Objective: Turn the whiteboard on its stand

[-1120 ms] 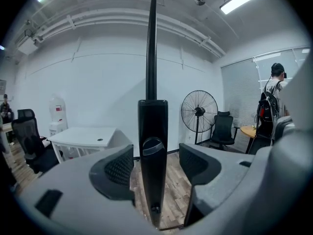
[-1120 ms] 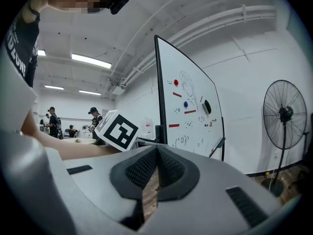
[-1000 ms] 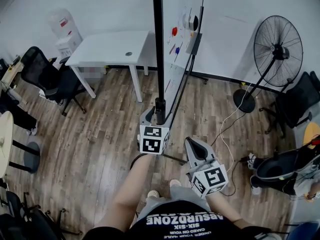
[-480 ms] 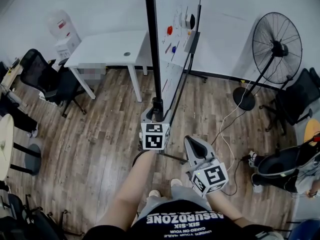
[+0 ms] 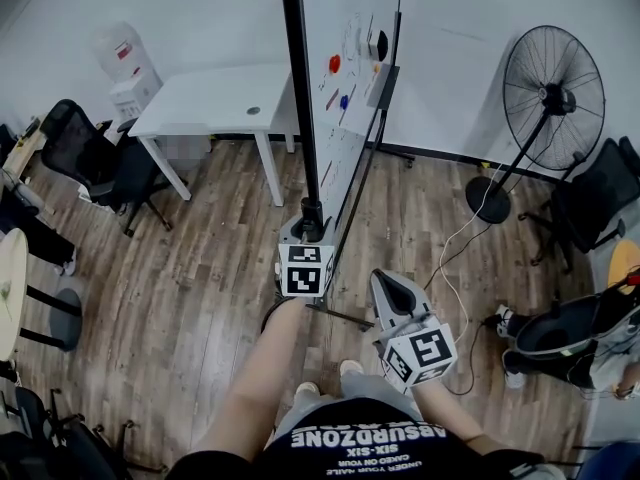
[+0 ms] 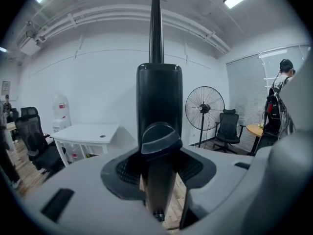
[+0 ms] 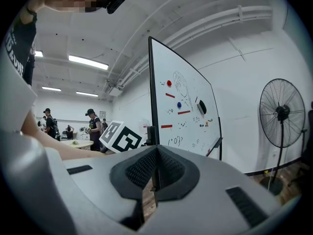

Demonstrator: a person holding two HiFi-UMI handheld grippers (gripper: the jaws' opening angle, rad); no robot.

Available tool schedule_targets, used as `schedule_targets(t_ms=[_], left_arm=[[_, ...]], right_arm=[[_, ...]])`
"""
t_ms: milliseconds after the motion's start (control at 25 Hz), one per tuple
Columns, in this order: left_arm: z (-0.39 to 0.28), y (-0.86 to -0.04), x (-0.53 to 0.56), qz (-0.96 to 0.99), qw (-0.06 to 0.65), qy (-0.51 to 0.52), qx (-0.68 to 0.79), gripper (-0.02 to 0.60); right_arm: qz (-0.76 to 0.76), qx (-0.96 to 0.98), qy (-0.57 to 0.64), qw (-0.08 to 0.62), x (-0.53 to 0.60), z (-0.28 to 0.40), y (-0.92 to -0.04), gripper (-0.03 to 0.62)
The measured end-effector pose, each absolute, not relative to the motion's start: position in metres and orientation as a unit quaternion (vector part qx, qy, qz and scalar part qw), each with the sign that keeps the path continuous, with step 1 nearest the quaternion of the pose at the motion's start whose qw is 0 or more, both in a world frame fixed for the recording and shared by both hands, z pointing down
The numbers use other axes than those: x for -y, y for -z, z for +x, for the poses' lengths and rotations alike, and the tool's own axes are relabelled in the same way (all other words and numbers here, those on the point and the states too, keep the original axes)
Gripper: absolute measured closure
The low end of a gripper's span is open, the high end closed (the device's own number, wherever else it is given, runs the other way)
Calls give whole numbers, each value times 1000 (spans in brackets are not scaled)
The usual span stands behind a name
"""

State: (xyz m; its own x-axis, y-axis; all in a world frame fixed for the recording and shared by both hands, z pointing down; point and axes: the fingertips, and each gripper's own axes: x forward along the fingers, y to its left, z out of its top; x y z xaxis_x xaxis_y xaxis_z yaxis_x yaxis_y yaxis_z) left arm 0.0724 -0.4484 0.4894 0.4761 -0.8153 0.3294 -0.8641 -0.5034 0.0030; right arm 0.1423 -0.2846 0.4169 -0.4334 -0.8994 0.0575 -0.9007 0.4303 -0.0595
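Closing since before, left tool [image 5: 308, 224] jaws now clamp the stand post [image 5: 298, 88].

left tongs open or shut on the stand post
Cannot tell. The left tongs have just been closing, the black stand post filling the gap between them; dark pads on dark post hide any contact.

The black stand post [image 5: 303, 108] and the whiteboard [image 5: 348, 18] blocked the upper centre. A white table [image 5: 215, 93] filled the upper left, a fan [image 5: 548, 93] the upper right, an office chair [image 5: 95, 156] the left edge. Bare wood floor [image 5: 200, 288] lay open at centre left.
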Motion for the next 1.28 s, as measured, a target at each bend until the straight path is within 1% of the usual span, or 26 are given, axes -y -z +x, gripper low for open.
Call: schedule_targets(t_ms=[440, 880, 1280], left_arm=[[70, -488, 447, 853, 81, -124, 500, 396], [65, -483, 442, 848, 84, -110, 511, 399], [60, -479, 434, 847, 88, -120, 510, 399]], right_arm=[[518, 854, -44, 12, 295, 147, -427, 595], [464, 884, -46, 26, 297, 146, -434, 595], [446, 893, -57, 28, 288, 140, -433, 595]])
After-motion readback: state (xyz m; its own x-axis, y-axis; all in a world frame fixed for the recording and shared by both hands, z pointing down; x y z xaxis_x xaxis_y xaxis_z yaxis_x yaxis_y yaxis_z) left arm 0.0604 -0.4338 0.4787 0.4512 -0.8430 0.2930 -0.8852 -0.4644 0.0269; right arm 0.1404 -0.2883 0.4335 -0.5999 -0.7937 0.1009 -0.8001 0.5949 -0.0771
